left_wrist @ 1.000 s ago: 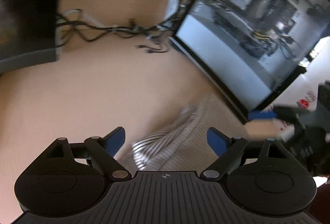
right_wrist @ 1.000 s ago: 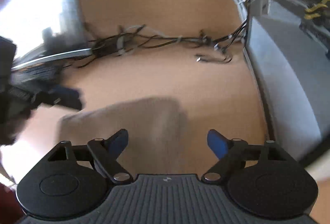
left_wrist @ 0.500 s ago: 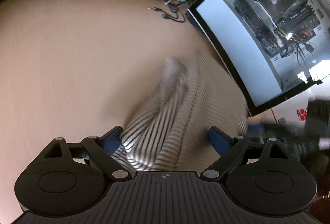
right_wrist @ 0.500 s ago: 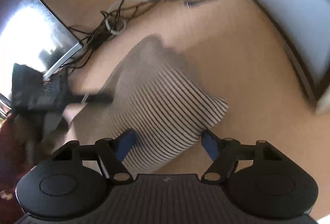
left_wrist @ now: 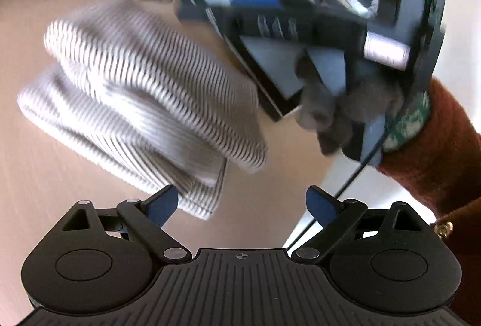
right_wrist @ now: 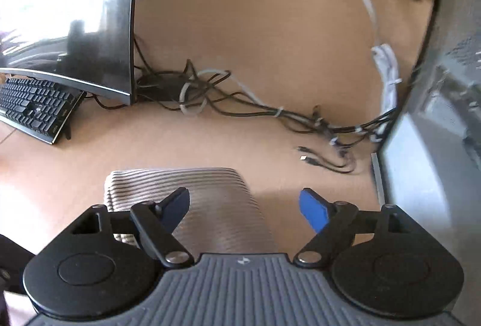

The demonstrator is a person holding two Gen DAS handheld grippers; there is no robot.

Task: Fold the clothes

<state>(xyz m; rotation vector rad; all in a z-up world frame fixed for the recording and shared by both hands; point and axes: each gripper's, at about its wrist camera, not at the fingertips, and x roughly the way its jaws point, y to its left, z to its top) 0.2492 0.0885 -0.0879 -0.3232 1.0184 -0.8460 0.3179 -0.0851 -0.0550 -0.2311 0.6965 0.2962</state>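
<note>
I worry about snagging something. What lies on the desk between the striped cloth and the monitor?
Right wrist view: bare desk next to the striped cloth, then a tangle of cables running up to the monitor.

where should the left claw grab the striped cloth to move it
Probably the near corner of the striped cloth, where its stacked layers end by the open left claw. Come in from the near side, low along the desk, pinching all layers together.
</note>
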